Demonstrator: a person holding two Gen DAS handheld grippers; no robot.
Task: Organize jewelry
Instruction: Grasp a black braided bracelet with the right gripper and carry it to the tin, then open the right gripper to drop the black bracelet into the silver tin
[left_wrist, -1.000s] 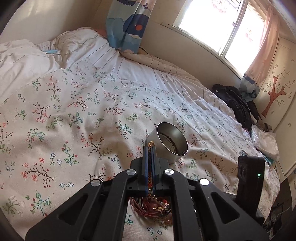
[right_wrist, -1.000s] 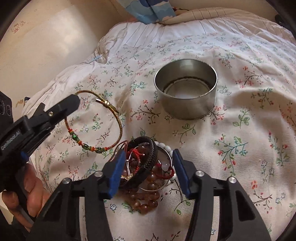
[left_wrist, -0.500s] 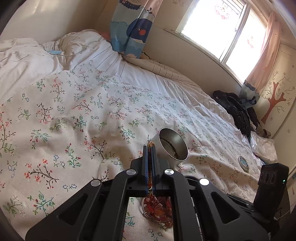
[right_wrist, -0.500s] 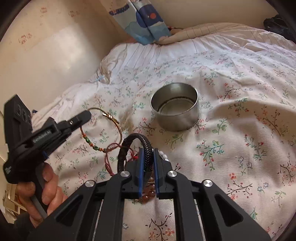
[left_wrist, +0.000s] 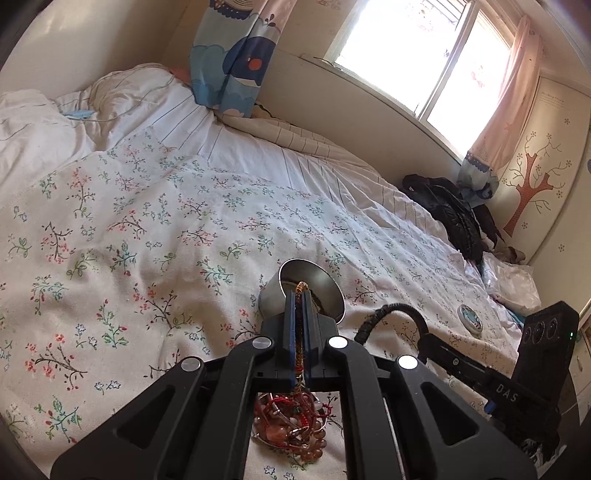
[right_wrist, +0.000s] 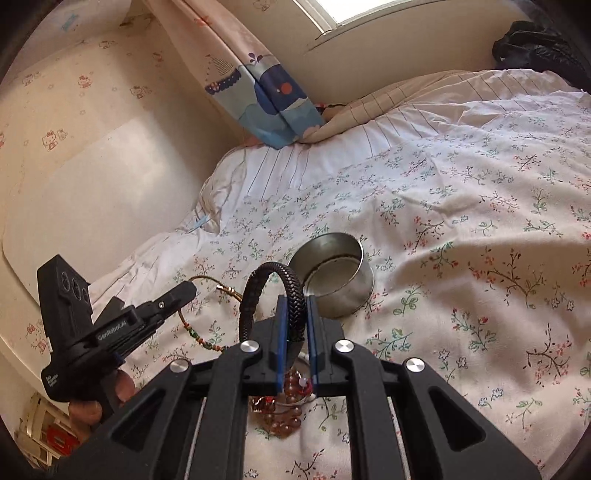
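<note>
The left gripper (left_wrist: 300, 295) is pinching a thin beaded cord bracelet (right_wrist: 201, 338) and the right gripper (right_wrist: 294, 306) is clamping a black braided bracelet (right_wrist: 273, 282), both lifted near the seemingly near-empty metal tin (right_wrist: 334, 275), while the tangled bead pile (left_wrist: 291, 424) is waiting on the bedspread (left_wrist: 147, 240).

1. A black braided leather bracelet (right_wrist: 275, 291) stood upright as an arch, pinched from both sides above the bed.
2. A thin cord bracelet (right_wrist: 201, 334) with green and red beads hung lifted to its left.
3. A heap of amber beads and red cords (right_wrist: 284, 402) lay on the sheet.
4. A round steel tin (right_wrist: 338, 277) stood open just behind the heap.
</note>
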